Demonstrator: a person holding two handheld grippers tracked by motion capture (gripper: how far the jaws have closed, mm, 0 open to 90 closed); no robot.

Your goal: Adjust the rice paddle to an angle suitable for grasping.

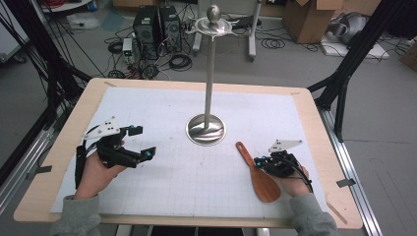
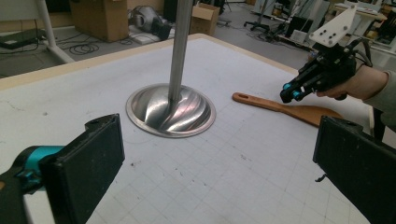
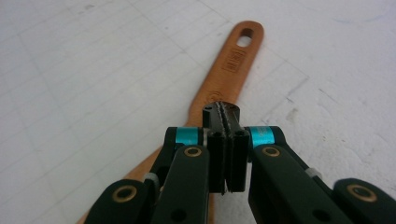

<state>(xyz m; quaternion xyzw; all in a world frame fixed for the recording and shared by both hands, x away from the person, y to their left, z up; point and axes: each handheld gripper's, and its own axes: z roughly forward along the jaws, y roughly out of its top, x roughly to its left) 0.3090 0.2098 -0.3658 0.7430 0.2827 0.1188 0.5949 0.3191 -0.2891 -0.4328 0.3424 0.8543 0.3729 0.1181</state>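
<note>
- The table (image 1: pixel 54 162) has a light wood rim, and a white gridded mat (image 1: pixel 162 118) covers most of its top.
- A metal stand (image 1: pixel 207 129) sits near the mat's middle: a round, dished base with a thin upright pole, topped by a small tray and a ball (image 1: pixel 214 13).
- The dish of the base holds nothing; in the left gripper view its polished surface (image 2: pixel 171 110) shows only reflections.
- A wooden spatula (image 1: pixel 255 173) lies flat on the mat, right of the base and apart from it. Its handle end, with a hanging hole (image 3: pixel 245 38), points toward the stand; the broad blade lies toward the person.
- The right gripper (image 1: pixel 259 162) is held by the right hand (image 1: pixel 295 184) directly over the spatula, where handle meets blade.
- In the right gripper view (image 3: pixel 226 113) its jaws are pressed together, pad against pad, with the spatula beneath them and not between them. Whether the tips touch the wood cannot be told.
- The left gripper (image 1: pixel 143 142), in the left hand (image 1: pixel 96 174), is over the mat's left part, well away from stand and spatula.
- Its jaws stand wide apart with nothing between them; in the left gripper view (image 2: pixel 219 154) they frame the base and the spatula beyond.
- Beyond the table, the floor carries computer towers (image 1: pixel 156 27), cables and cardboard boxes (image 1: pixel 307 17).
</note>
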